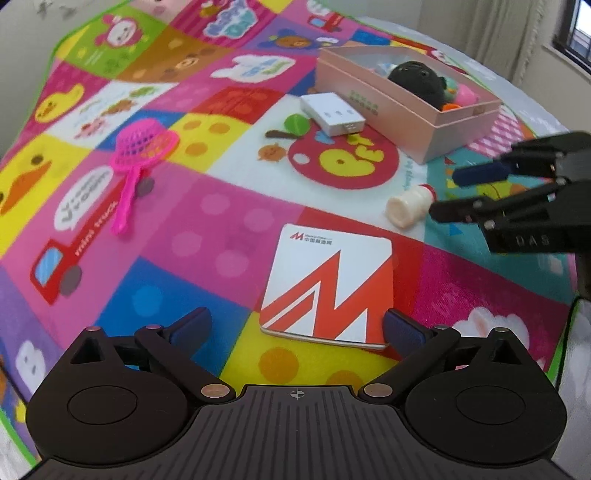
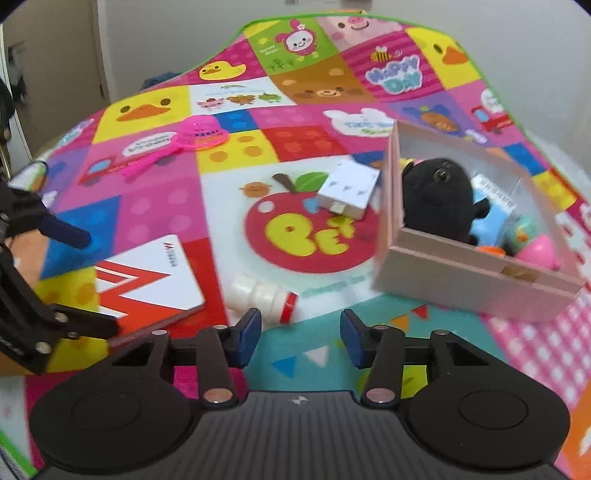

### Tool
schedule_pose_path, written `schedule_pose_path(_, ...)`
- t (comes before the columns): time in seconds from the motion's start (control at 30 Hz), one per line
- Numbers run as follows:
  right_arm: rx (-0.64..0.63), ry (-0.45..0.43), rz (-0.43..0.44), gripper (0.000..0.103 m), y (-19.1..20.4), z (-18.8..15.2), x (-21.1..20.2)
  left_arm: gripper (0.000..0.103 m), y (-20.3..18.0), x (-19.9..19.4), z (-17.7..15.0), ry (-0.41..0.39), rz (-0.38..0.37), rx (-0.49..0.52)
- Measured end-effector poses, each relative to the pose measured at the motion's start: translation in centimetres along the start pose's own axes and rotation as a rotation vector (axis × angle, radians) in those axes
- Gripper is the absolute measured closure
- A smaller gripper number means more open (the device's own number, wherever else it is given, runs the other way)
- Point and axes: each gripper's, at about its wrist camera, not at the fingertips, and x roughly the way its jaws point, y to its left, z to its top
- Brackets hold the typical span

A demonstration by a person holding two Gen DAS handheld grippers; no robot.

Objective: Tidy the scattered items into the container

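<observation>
Pink cardboard box [image 2: 476,284] at 2 o'clock w/ fuzzy black plush [image 2: 439,199]; ribbed plastic bottle [image 2: 264,295] at 11 o'clock of right tool [image 2: 301,332]; left tool [image 1: 297,325] & right both released.

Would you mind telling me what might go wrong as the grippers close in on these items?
The small bottle lies on its side, so the right gripper may roll it away. The flat notebook may slip from the left gripper. The pink box already looks crowded around the black plush.

Home playroom, cartoon play mat [image 2: 229,214], curtained window [image 1: 576,33]
</observation>
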Motion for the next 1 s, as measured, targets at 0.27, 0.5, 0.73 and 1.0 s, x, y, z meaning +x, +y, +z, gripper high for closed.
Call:
schedule_pose_path(0.27,0.001,-0.001,0.024,0.056,0.4,-0.3,-0.6,0.001,0.2,0.6,0.0,0.031,-0.019,-0.032)
schedule_pose_path(0.5,0.045,0.0,0.059,0.05,0.4,-0.1,-0.6,0.001,0.2,0.4,-0.1,0.032,-0.015,-0.028)
schedule_pose_path(0.73,0.087,0.008,0.062,0.045,0.2,-0.1,-0.2,0.0,0.2,0.3,-0.2,0.032,-0.022,-0.03)
schedule_pose_path(1.0,0.071,0.002,0.073,0.045,1.1,0.3,0.4,0.0,0.6,0.3,-0.5,0.035,-0.031,-0.044)
